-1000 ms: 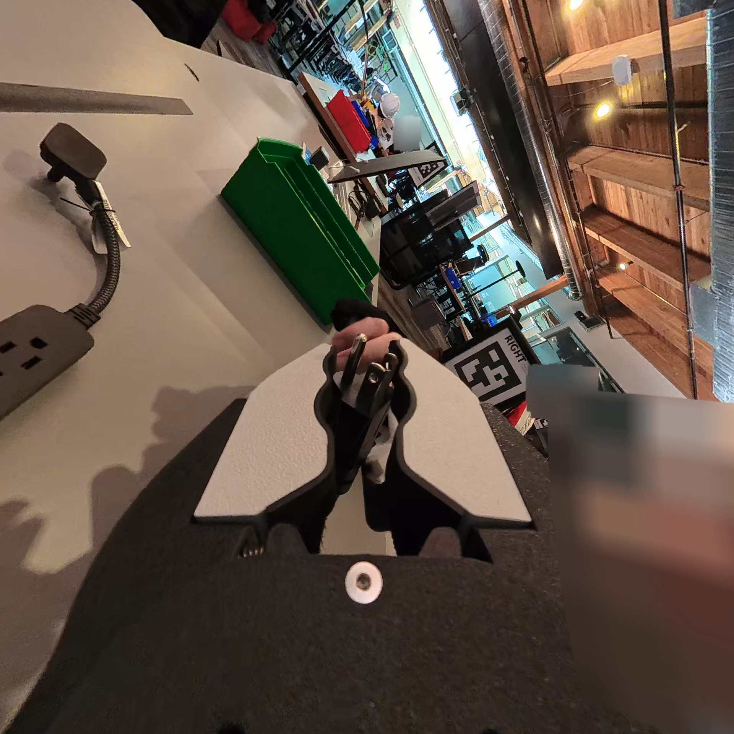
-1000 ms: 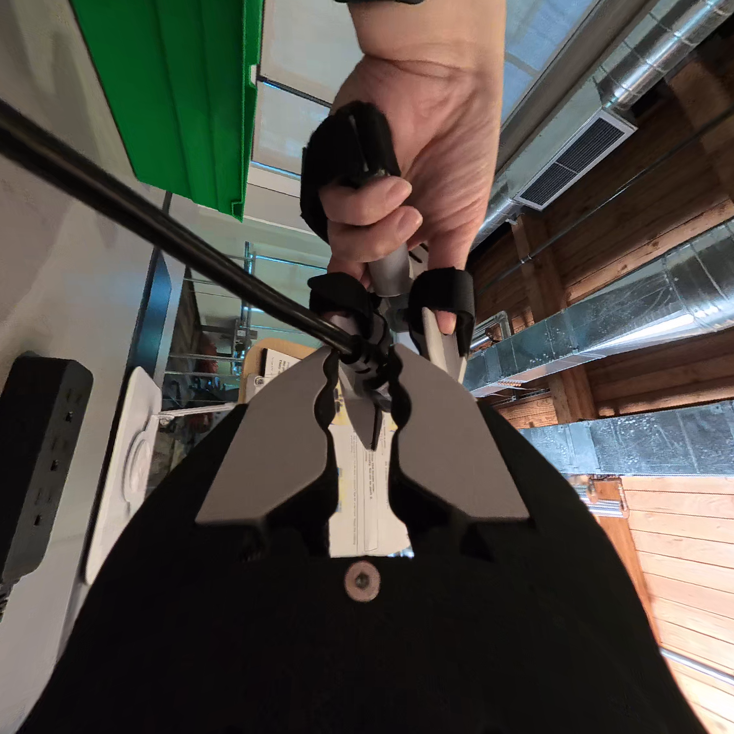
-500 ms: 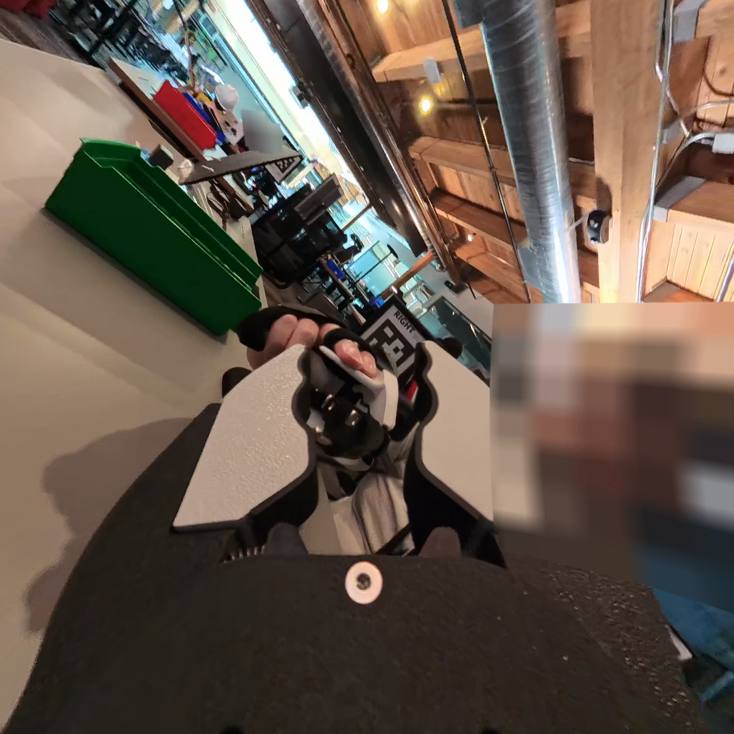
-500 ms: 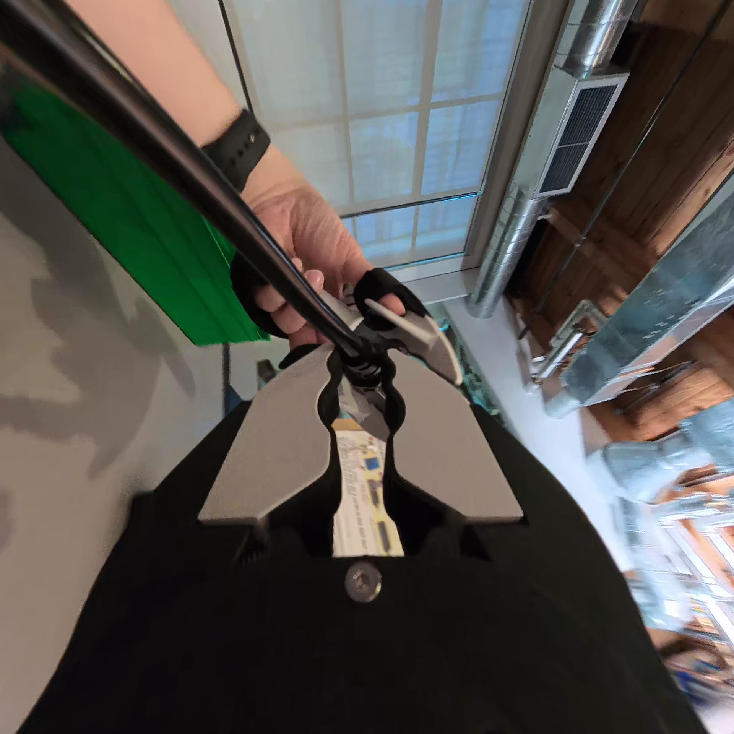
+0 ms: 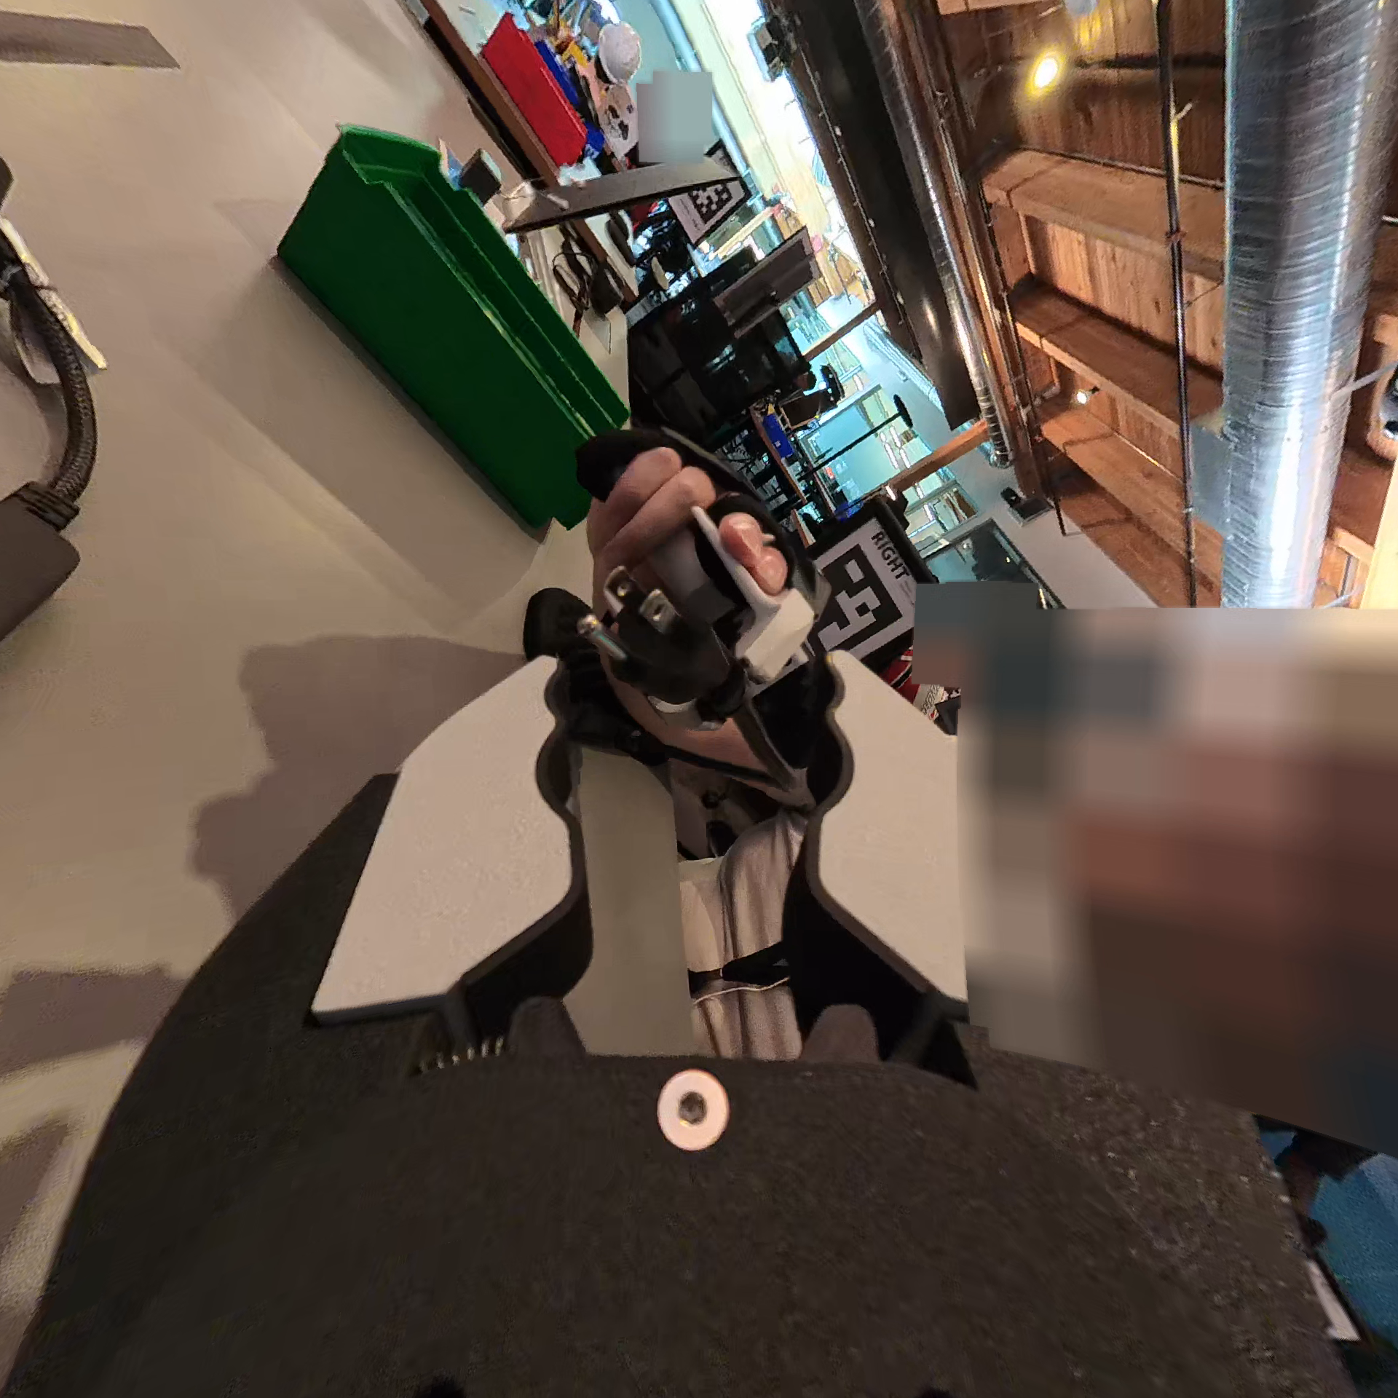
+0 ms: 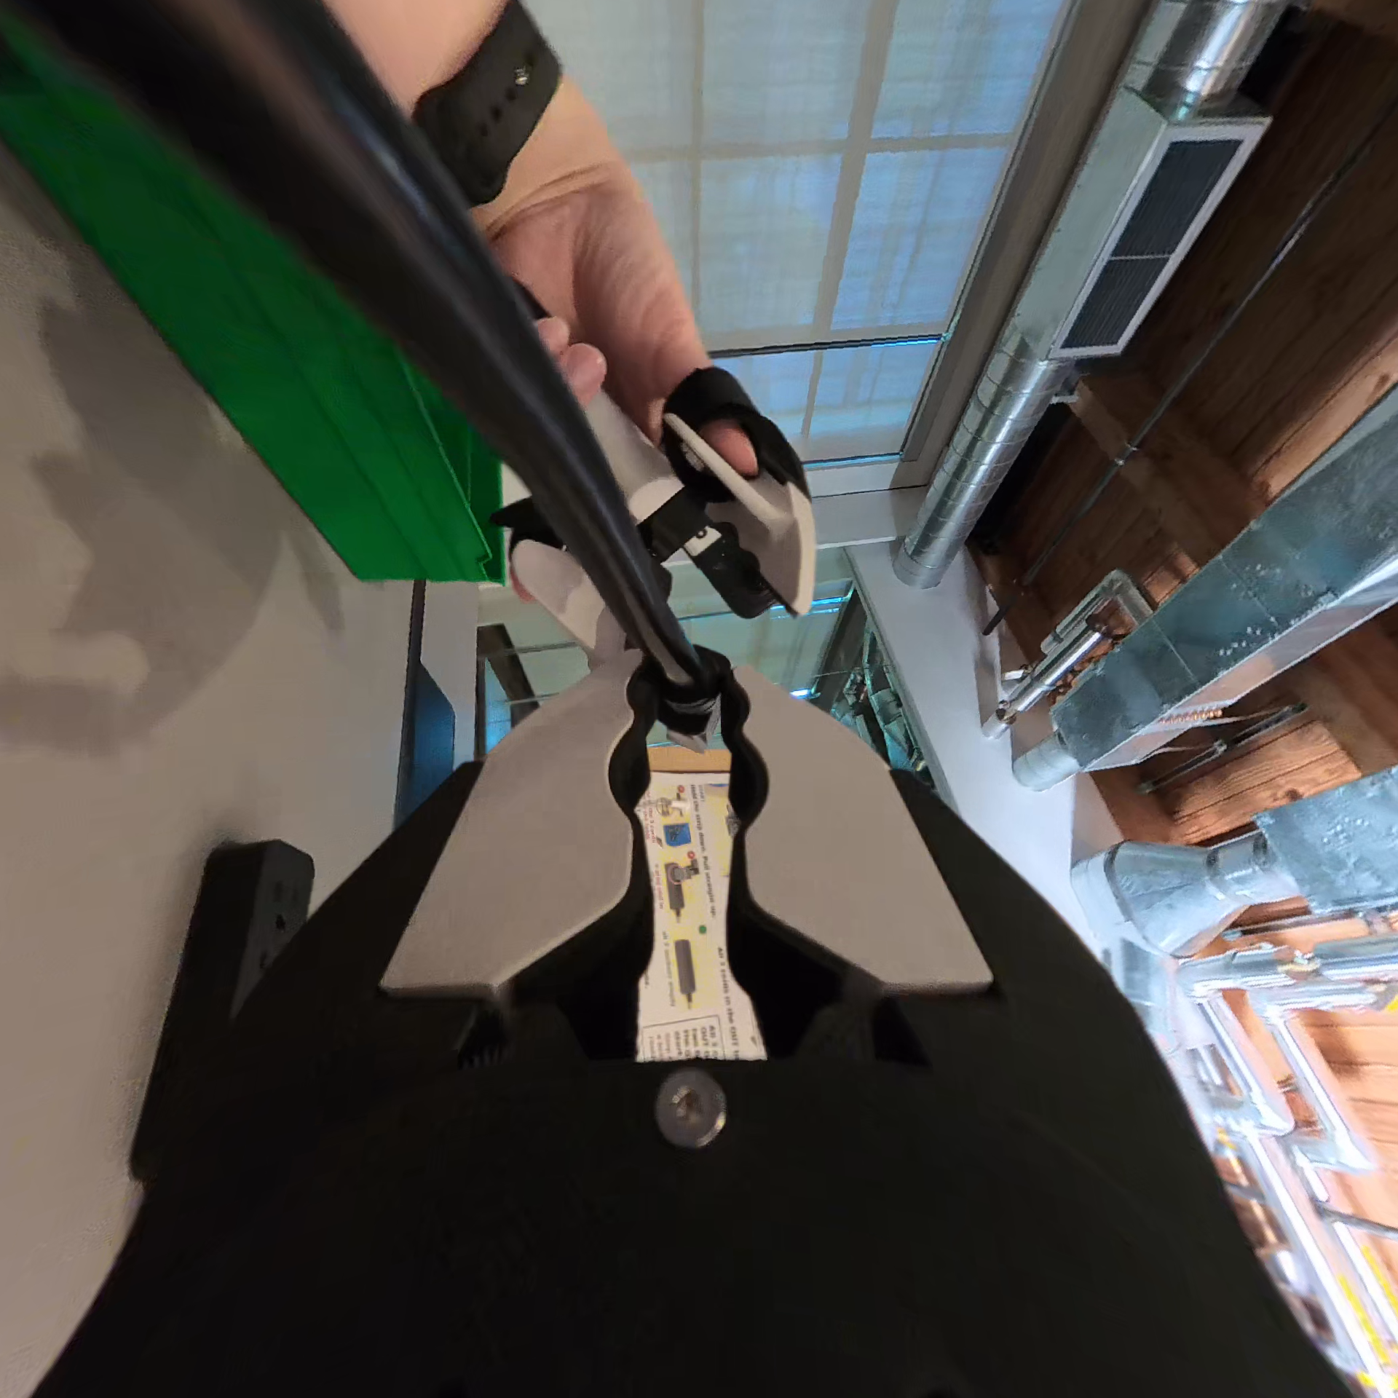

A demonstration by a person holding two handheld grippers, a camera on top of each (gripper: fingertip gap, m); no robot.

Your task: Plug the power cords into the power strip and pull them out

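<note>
While right tool [image 6: 685,700] still grips cord [image 6: 484,378], left tool [image 5: 692,703] opened wider, plug [image 5: 658,635] now beyond tips

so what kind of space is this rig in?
Likely a converted industrial loft used as a lab or workshop: exposed metal ducts under timber ceiling beams, work tables with a green bin and red bins.
</note>
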